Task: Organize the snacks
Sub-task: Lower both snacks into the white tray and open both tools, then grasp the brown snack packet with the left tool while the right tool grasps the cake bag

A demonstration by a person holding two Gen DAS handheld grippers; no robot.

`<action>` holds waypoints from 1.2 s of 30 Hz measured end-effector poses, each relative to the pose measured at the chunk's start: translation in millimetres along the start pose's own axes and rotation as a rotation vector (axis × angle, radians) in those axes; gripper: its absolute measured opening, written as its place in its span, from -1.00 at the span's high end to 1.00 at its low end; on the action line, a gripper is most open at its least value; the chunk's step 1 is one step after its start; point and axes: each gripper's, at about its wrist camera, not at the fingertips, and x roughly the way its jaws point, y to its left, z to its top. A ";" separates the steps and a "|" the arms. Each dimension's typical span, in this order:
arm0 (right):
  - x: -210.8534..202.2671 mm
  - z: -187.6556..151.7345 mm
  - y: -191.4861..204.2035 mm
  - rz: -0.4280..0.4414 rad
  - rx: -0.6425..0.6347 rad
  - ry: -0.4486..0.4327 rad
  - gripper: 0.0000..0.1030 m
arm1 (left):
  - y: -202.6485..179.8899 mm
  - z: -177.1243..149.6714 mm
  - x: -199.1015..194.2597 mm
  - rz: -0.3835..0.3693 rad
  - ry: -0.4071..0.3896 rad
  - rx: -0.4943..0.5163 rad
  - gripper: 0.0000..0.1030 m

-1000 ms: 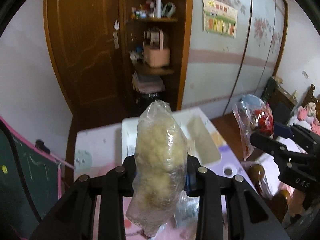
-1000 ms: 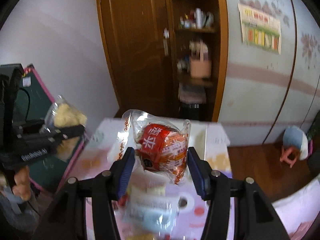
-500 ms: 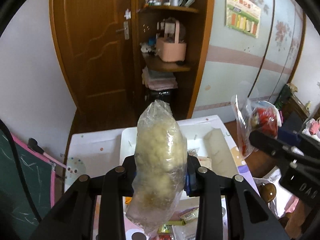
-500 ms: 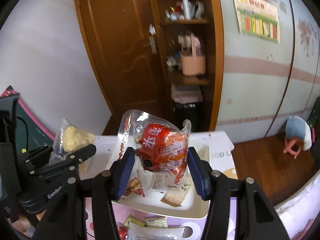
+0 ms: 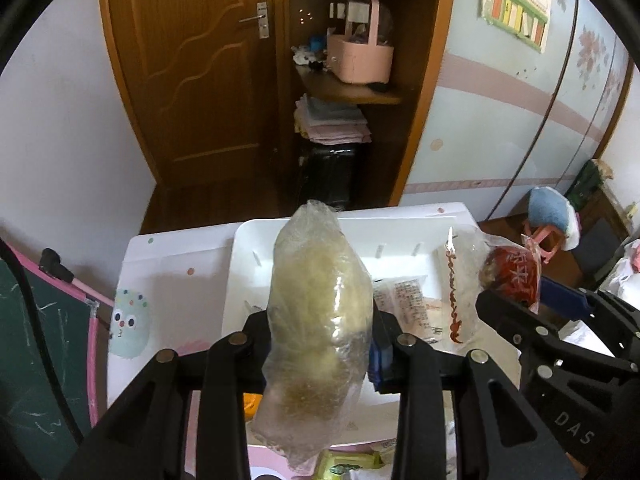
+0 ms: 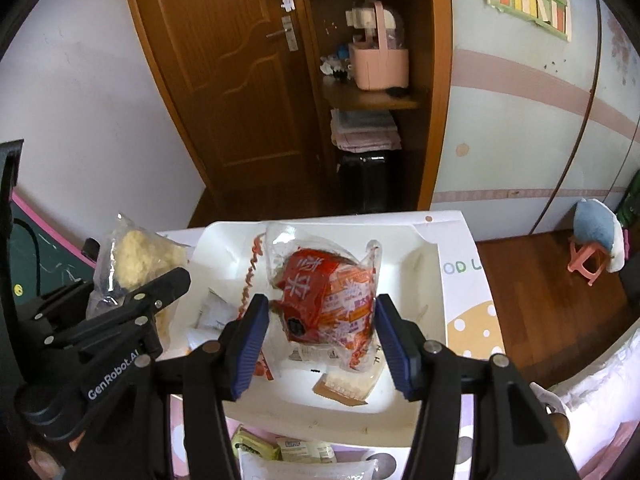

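Both grippers hung over the white tray [image 6: 224, 240] on the patterned table [image 6: 468, 280], each with a snack above it. The left gripper [image 5: 320, 336] had a clear bag of pale yellow puffs [image 5: 316, 320] standing upright between its jaws; those jaws had just been opening, though the bag sat wedged between them and had not dropped. The right gripper [image 6: 318, 332] had the red-and-orange packet [image 6: 328, 292] between its blue pads [image 6: 250, 344], jaws a fair way apart, the right pad standing just clear of the wrapper, and had also just been opening a little; whether the pads pressed on the packet could not be told. The tray already held a few wrapped snacks [image 6: 342, 386]; more packets [image 6: 280, 448] lay on the table just before its near rim. Judgement: the step was release into the tray. Best done by lowering close to the tray floor, aiming for bare floor beside the snacks already there, opening fully, then lifting straight up so film does not cling to a pad.
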 end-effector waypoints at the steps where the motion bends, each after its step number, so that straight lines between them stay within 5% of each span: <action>1: 2.7 1.1 0.3 0.002 0.003 0.007 -0.11 | 0.3 -1.2 0.4 0.013 -0.001 -0.003 -0.04; 4: 4.5 -0.3 -0.4 0.001 0.018 0.017 -0.12 | 5.4 -3.5 -7.4 0.066 -0.040 -0.026 -0.73; 6: 0.8 -0.1 -2.3 -0.001 0.030 0.006 -0.15 | 9.4 -5.1 -14.2 0.072 -0.065 -0.035 -0.81; 25: -58.5 -19.8 13.1 0.037 0.010 -0.027 -0.21 | 17.5 -30.1 -82.9 0.054 -0.106 -0.022 -0.81; 36: -116.7 -70.9 26.3 0.042 -0.078 -0.059 -0.21 | 26.5 -80.0 -158.2 0.034 -0.165 0.037 -0.82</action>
